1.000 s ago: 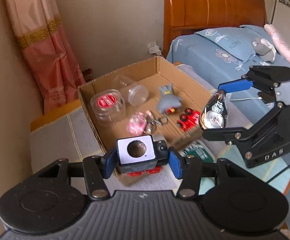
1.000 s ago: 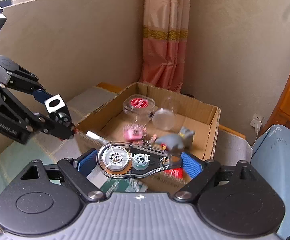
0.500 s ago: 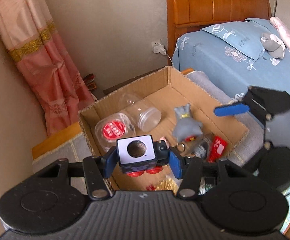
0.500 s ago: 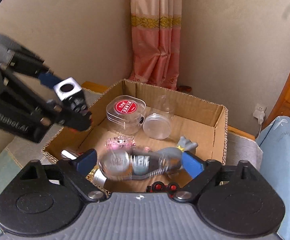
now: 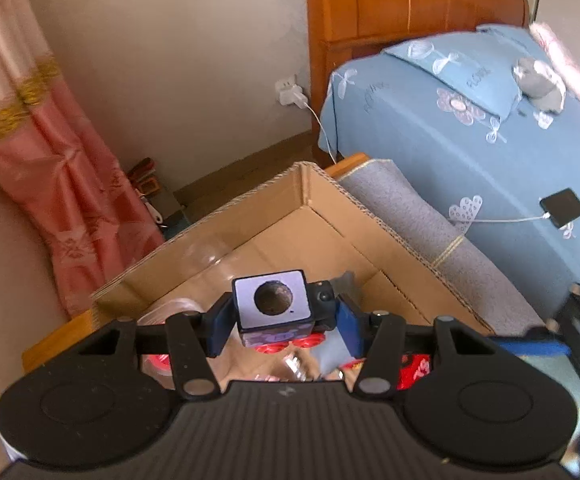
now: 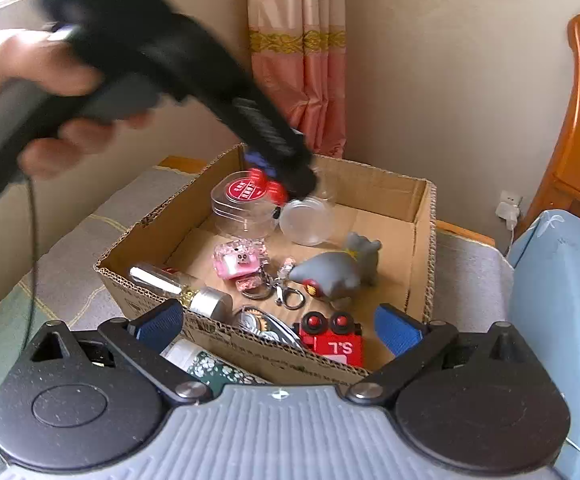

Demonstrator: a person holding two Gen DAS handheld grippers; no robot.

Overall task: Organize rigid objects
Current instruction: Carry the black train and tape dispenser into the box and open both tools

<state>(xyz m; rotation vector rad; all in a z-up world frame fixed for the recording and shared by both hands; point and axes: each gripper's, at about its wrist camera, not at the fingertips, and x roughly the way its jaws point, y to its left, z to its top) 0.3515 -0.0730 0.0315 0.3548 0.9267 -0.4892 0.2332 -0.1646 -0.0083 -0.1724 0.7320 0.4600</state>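
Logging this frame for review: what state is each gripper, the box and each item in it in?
Left gripper: shut on the toy block car, over the cardboard box.
Right gripper: open, nothing between its pads.
Cardboard box: open at the top.
Tape dispenser: lying in the box.
Grey figure: on its side.
Clear jar: tipped over.

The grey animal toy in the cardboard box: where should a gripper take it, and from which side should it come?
Probably the round body of the grey animal toy, from above, with a finger on each flank. It lies on its side on the floor of the cardboard box, and the body is its widest, most even part. The key ring lies close, so keep clear of it.
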